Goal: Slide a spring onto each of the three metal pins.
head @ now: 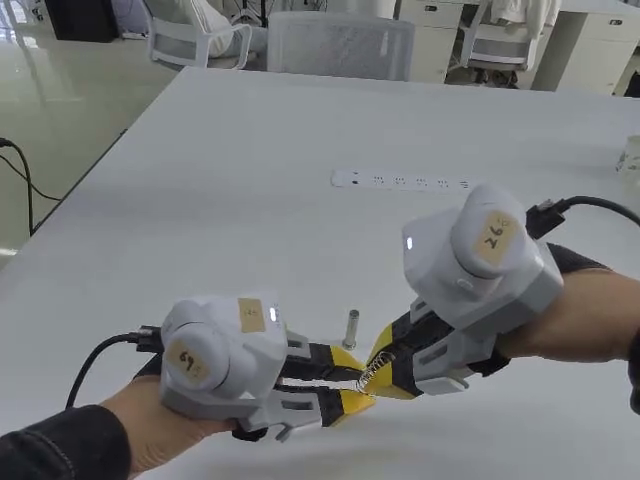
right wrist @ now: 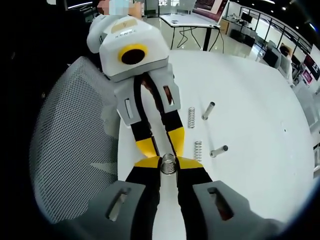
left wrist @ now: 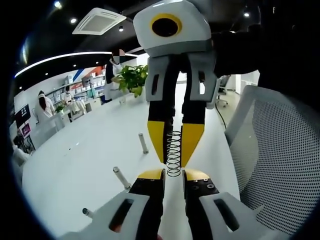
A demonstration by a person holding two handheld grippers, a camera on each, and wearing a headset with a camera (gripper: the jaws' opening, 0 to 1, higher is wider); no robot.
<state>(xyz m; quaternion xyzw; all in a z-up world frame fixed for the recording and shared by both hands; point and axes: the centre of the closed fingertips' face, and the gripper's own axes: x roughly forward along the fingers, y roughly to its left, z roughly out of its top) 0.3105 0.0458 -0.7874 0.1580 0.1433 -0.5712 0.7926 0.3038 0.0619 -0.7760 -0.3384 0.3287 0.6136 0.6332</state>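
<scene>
My right gripper [head: 385, 368] is shut on a small steel spring [head: 370, 376], low over the white table [head: 250, 180]. In its own view the spring [right wrist: 168, 165] sits end-on between the right gripper's [right wrist: 168, 162] yellow tips. My left gripper [head: 350, 380] faces it tip to tip, jaws a little apart, with the spring's free end [left wrist: 173, 170] at the gap of the left gripper [left wrist: 173, 176]. A metal pin [head: 352, 327] stands just behind them. Three pins [left wrist: 143, 142] [left wrist: 121, 177] [left wrist: 87, 212] lie or stand on the table. Two loose springs [right wrist: 191, 117] [right wrist: 198, 150] lie beside two pins [right wrist: 208, 110] [right wrist: 218, 150].
A white power strip [head: 400, 182] lies mid-table beyond the grippers. Grey mesh chairs [head: 340, 45] stand at the far edge, and one mesh chair [left wrist: 280, 160] is close by the person. A black cable [head: 20, 180] hangs off the left side.
</scene>
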